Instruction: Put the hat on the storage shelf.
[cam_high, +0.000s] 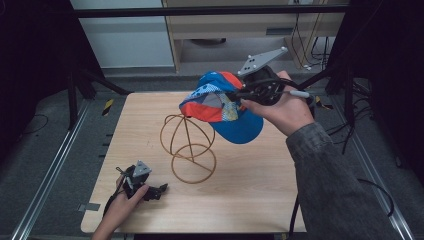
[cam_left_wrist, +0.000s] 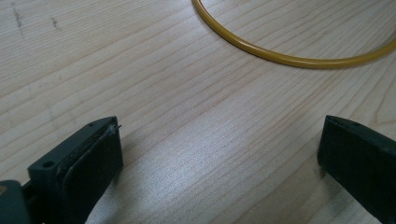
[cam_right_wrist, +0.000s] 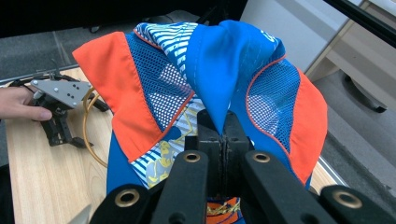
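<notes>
No readable text, label, brand, number or sign appears in any view. The cap carries printed stripes and yellow patterns on its blue, orange and white panels, but none of it forms legible letters. A few pale marks near the cap's top edge are too small and blurred to read.
</notes>
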